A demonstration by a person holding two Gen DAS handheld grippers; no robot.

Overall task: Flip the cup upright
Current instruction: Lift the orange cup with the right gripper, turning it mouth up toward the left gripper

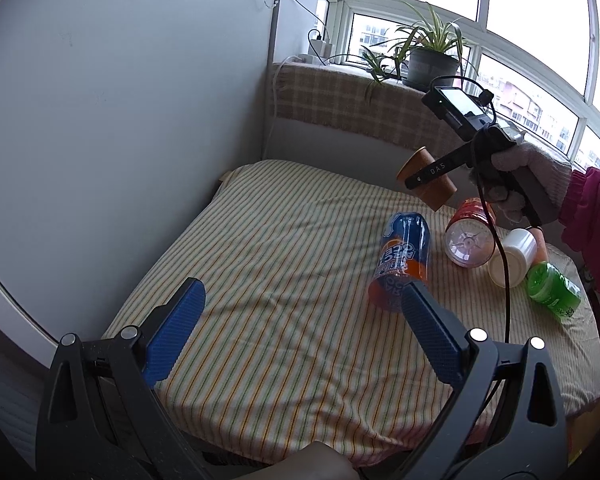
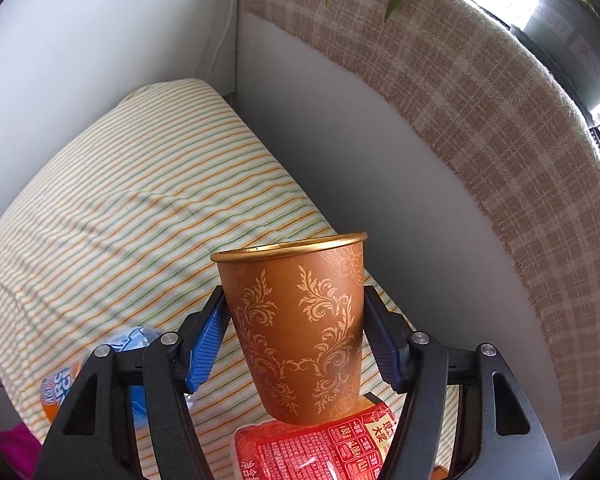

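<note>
A brown paper cup [image 2: 300, 328] with a gold floral pattern is held in my right gripper [image 2: 296, 320], whose blue pads press on its two sides. In the left wrist view the cup [image 1: 434, 190] hangs in the air above the striped table, tilted, with its mouth toward the upper left. My right gripper [image 1: 424, 174] is shut on it there. My left gripper [image 1: 300, 312] is open and empty low over the near part of the table.
On the striped cloth [image 1: 280, 240] lie an orange-and-blue bottle [image 1: 402, 260], a red-labelled bottle [image 1: 470, 236], a white jar [image 1: 514, 256] and a green bottle [image 1: 554, 290]. A grey wall stands at the left. A plaid-covered sill [image 1: 340, 96] with a potted plant [image 1: 432, 60] runs behind.
</note>
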